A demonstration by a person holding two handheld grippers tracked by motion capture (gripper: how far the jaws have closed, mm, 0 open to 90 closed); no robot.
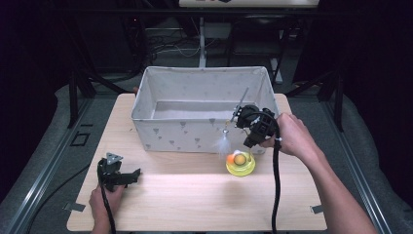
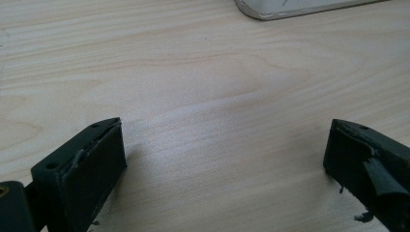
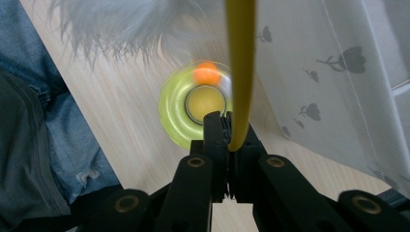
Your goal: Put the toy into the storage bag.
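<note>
Right tool (image 3: pixel 227 126), right of centre in the high view, pinches a yellow stick (image 3: pixel 240 72) above the yellow-green disc toy (image 1: pixel 240 164) before the fabric bin (image 1: pixel 195 131); left tool (image 2: pixel 222 159) gapes wide, lower left, on the bare surface (image 2: pixel 193 82).

We cannot see the top of the yellow rod (image 3: pixel 240 72) in the right gripper view, since the picture's upper edge cuts it off, and its lower end is hidden between the closed jaws of the right gripper (image 3: pixel 227 126). The white feather tuft (image 3: pixel 130 24) is blurred and also cropped at the top. The yellow disc toy (image 3: pixel 193 108) is soft and out of focus; the rod and jaws cover part of it. In the left gripper view, only a corner of the fabric box (image 2: pixel 290 7) shows, and the bottom edge cuts both jaws. From the high view, the orange ball (image 1: pixel 230 159) is too small to make out clearly.
</note>
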